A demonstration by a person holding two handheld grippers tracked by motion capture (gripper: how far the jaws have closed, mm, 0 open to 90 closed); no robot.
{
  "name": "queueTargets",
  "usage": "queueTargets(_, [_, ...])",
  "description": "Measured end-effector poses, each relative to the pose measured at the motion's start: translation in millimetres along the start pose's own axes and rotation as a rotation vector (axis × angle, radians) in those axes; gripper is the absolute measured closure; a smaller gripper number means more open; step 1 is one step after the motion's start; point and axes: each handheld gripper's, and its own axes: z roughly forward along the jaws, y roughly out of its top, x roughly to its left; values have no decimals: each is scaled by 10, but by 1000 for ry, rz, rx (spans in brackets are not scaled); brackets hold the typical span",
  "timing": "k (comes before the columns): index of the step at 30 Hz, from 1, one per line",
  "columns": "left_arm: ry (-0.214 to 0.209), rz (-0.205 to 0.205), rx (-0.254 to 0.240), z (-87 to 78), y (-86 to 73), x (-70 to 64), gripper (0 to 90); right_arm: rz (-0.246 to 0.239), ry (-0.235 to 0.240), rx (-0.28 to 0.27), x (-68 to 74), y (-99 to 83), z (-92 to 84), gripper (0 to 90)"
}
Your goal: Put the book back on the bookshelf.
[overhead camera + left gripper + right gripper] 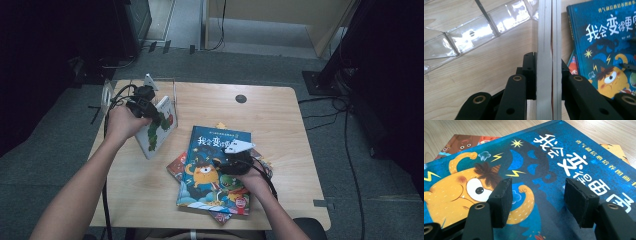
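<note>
- We see a grey carpeted floor (60,145) all round the table, with black cables trailing across it and dark equipment along both sides of the room.
- The light wooden table with rounded corners (280,115) is our landmark; its top is smooth, pale-grained wood, with one small dark round grommet (241,98) near its far edge.
- At the table's far left corner stands one clear plastic book holder (474,32), glossy, with straight dividing panels.
- Near the table's middle lies a stack of flat picture books; we count at least three. The top one is a large blue hardcover book with a yellow one-eyed monster on its glossy cover (216,167). An orange-red cover (464,142) pokes out beneath it towards the table's left side, and a yellow corner (615,150) shows at its far edge.
- Over the table's left part, just in front of the holder, one thin white hardcover book with a green and red caterpillar picture (159,125) is held tilted, standing on its edge.
- The left gripper (548,72) pinches this white book, its black jaws pressed on both covers.
- The right gripper (541,201) rests on the blue book, over the table's near middle, its foam-padded jaws spread apart with nothing between them.
</note>
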Motion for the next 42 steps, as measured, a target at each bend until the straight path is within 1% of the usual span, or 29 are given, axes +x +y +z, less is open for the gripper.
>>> queueTargets(3, [-2,-10,4,-20,28,19,774,0,0,0,0,0,0,401])
queueTargets(7, [3,-7,-2,-43,53,4,774,0,0,0,0,0,0,401])
queueTargets(10, [13,-12,1,-53,112,-4,773,0,0,0,0,0,0,402])
queueTargets(21, [23,-34,-2,-92,246,16,773,-1,0,0,0,0,0,402])
queueTargets(24, [29,-37,-8,-87,278,23,773,-1,0,0,-1,0,0,402])
queueTargets(27, [31,-45,-3,-71,320,40,773,-1,0,0,-1,0,1,402])
queueTargets(28, [33,-50,-10,-68,334,41,773,0,2,1,0,0,0,402])
queueTargets(31, [38,-51,-20,-69,381,54,773,0,0,0,1,0,1,402])
queueTargets(35, [48,-43,-14,-56,443,60,772,0,0,0,0,-1,0,403])
queueTargets(38, [50,-49,-19,-43,487,78,772,1,0,-2,2,-1,1,403])
queueTargets(42, [59,-47,-21,-25,536,96,772,1,1,-1,1,-1,0,403])
